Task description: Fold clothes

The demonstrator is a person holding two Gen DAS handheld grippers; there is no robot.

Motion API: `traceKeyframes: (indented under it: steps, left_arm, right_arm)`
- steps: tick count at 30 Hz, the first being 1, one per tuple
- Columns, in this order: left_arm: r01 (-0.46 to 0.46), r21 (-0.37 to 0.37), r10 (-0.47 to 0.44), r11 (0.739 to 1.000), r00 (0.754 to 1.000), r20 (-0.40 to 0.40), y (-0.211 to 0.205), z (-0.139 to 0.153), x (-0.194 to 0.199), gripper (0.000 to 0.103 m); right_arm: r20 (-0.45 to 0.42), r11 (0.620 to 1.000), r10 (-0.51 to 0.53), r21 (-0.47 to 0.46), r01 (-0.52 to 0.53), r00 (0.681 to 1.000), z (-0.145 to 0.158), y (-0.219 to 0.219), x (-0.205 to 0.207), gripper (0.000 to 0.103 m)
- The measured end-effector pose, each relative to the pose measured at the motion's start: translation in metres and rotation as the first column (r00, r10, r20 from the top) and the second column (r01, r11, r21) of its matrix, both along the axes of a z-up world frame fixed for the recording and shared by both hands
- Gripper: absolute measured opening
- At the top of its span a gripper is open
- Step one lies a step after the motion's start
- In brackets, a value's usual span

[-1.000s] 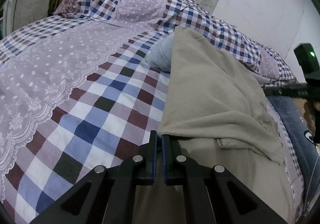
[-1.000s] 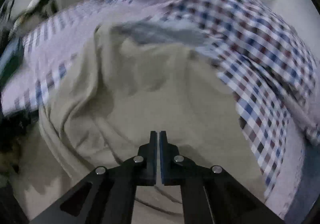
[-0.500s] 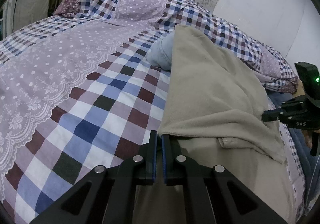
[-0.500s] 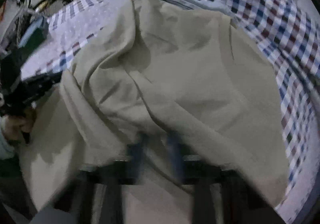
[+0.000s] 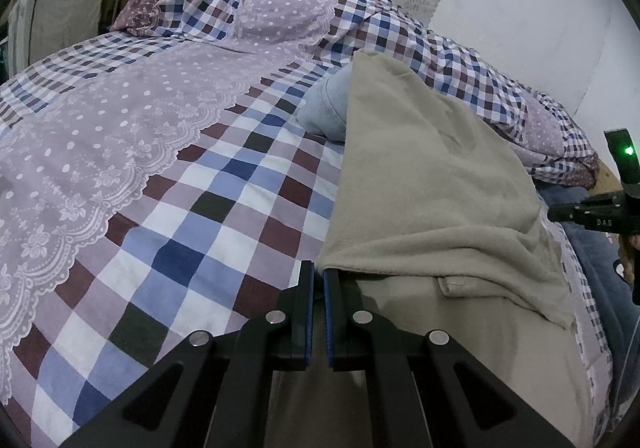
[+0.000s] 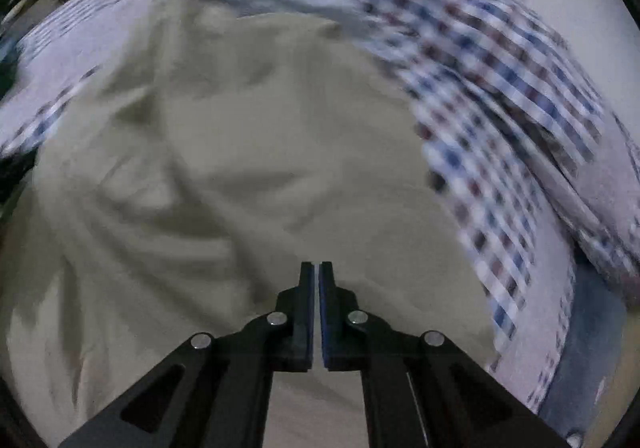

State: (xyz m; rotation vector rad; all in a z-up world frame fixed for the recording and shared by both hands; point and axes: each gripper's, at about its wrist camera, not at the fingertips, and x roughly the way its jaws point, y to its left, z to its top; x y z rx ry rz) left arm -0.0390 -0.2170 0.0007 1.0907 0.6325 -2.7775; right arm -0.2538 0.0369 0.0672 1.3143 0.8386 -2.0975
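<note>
My left tongs (image 5: 316,280) are pressed nearly together and pinch the near corner of the tan cloth (image 5: 420,176). To their left, the checked bed cover (image 5: 180,208) lies flat on the bed. The tan cloth lies on the bed to the right of the bare checks, folded over itself with one edge on top. A light blue piece of clothing (image 5: 326,108) sticks out from under its far side. At the far right I see my other tool (image 5: 592,208). My right tongs (image 6: 316,272) are pressed together over the tan cloth (image 6: 240,168); the picture is blurry, so I cannot tell if they pinch it.
</note>
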Motion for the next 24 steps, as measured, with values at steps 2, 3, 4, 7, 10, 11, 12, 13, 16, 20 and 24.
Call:
traceKeyframes:
  steps: [2, 3, 4, 7, 10, 11, 12, 13, 16, 20, 24]
  left_arm:
    - [0.001, 0.001, -0.001, 1.0, 1.0, 0.001, 0.0, 0.0, 0.0, 0.003]
    - [0.002, 0.001, -0.002, 1.0, 1.0, 0.002, 0.0, 0.0, -0.001, 0.003]
    - [0.002, 0.0, -0.002, 1.0, 1.0, 0.003, 0.0, 0.0, -0.001, 0.003]
    - [0.002, 0.001, -0.002, 1.0, 1.0, 0.002, 0.0, 0.0, -0.001, 0.003]
    - [0.002, -0.003, -0.002, 1.0, 1.0, 0.004, 0.0, 0.0, -0.001, 0.003]
    - [0.002, -0.004, -0.002, 1.0, 1.0, 0.004, 0.0, 0.0, -0.001, 0.003]
    - [0.002, -0.005, -0.002, 1.0, 1.0, 0.005, 0.001, 0.0, -0.001, 0.003]
    - [0.002, -0.006, -0.002, 1.0, 1.0, 0.006, 0.001, 0.0, -0.002, 0.003]
    - [0.002, -0.008, -0.002, 1.0, 1.0, 0.008, 0.002, 0.0, -0.004, 0.003]
    - [0.0, -0.01, 0.0, 1.0, 1.0, 0.007, 0.002, 0.0, -0.002, 0.003]
    - [-0.003, -0.006, 0.003, 1.0, 1.0, 0.002, 0.002, 0.0, -0.001, 0.003]
  right_arm:
    - [0.005, 0.997, -0.059, -0.039, 0.059, 0.998, 0.004, 0.015, -0.008, 0.003]
    - [0.011, 0.994, -0.094, -0.05, 0.094, 0.996, 0.005, 0.025, -0.012, 0.009]
    - [0.023, 0.99, -0.133, -0.052, 0.134, 0.991, 0.003, 0.036, -0.014, 0.014]
    - [0.077, 0.97, -0.228, -0.066, 0.233, 0.971, -0.005, 0.08, -0.016, 0.036]
    - [0.118, 0.947, -0.302, -0.077, 0.311, 0.946, -0.013, 0.11, -0.015, 0.039]
    - [0.13, 0.938, -0.324, -0.081, 0.336, 0.937, -0.016, 0.119, -0.015, 0.04]
    - [0.143, 0.929, -0.347, -0.084, 0.361, 0.927, -0.019, 0.128, -0.015, 0.041]
    - [0.156, 0.919, -0.369, -0.086, 0.385, 0.916, -0.021, 0.137, -0.014, 0.041]
    - [0.194, 0.885, -0.433, -0.093, 0.456, 0.88, -0.029, 0.164, -0.013, 0.041]
    - [0.239, 0.838, -0.506, -0.092, 0.538, 0.829, -0.04, 0.196, -0.012, 0.041]
    - [0.233, 0.839, -0.509, -0.079, 0.538, 0.828, -0.045, 0.193, -0.008, 0.03]
